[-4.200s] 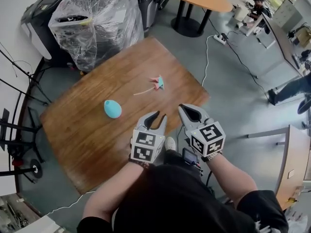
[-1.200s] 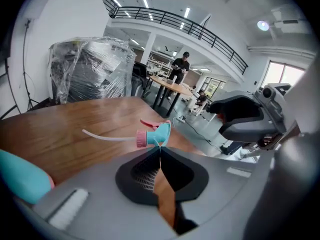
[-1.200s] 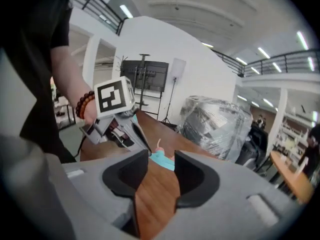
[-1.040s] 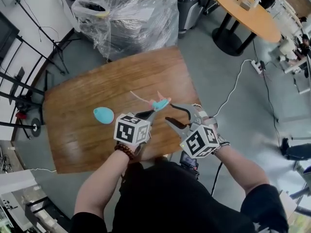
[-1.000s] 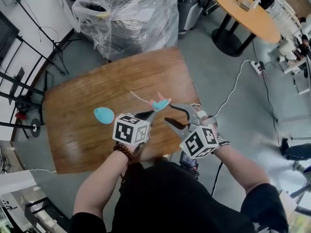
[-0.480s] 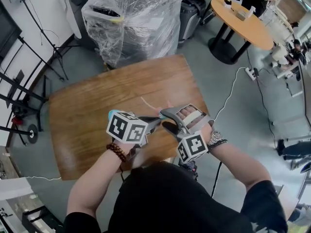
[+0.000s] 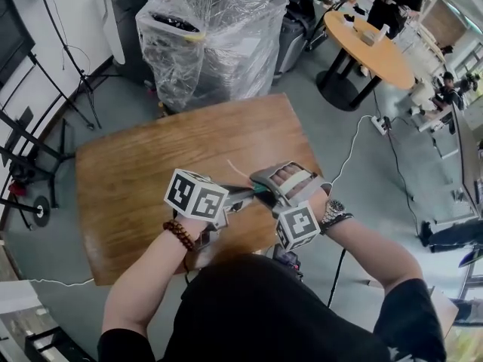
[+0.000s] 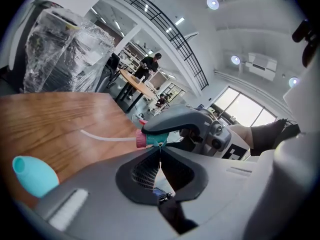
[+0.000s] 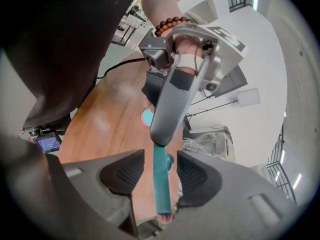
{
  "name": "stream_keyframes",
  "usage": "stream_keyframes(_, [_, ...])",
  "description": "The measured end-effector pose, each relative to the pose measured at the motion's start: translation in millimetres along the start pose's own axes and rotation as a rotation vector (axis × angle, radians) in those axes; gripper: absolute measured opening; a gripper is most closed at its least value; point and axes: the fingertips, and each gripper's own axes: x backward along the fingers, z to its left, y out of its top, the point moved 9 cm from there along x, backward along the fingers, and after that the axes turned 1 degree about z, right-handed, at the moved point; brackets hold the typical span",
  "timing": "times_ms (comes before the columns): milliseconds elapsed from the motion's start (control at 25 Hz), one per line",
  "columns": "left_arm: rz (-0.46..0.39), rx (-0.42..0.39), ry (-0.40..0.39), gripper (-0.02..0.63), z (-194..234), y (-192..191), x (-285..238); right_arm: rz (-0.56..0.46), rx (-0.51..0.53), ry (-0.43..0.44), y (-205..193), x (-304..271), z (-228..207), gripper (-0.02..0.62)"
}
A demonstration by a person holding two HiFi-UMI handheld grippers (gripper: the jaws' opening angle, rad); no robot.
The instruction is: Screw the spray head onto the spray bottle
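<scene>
Spray head (image 8: 149, 139), teal and pink, is pinched above the desk (image 8: 55, 119) in the left tongs (image 8: 159, 146). The right tongs (image 9: 160, 169), wide though just closing slightly, straddle it without pressing. The teal spray bottle (image 8: 32, 174) lies on the desk.

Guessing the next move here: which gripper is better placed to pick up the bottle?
Probably the right gripper: its jaws, just closing slightly, stand apart around the spray head without pressing it. The left gripper is shut on that head, so it cannot take the bottle.
</scene>
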Motion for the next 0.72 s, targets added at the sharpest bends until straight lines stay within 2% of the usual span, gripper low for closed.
stream_keyframes(200, [0.004, 0.036, -0.086, 0.025, -1.9, -7.3, 3.5, 0.027, 0.038, 0.020, 8.8, 3.6, -5.5, 0.126])
stream_keyframes(360, [-0.004, 0.053, -0.114, 0.026, -0.3, -8.3, 5.6, 0.021, 0.059, 0.029, 10.4, 1.3, -6.3, 0.120])
stream_keyframes(520, [-0.052, 0.052, -0.122, 0.033, 4.4, -8.4, 10.3, 0.023, 0.027, 0.063, 11.4, -0.2, -8.3, 0.118])
stream_keyframes(600, [-0.071, 0.044, -0.117, 0.123, 6.2, -9.5, 14.3, 0.021, -0.006, 0.090, 10.1, -1.1, -9.1, 0.118])
stream_keyframes(720, [-0.085, 0.005, -0.077, 0.177, 6.7, -15.8, 24.6, 0.023, -0.096, 0.143, 8.7, -0.6, -12.2, 0.118])
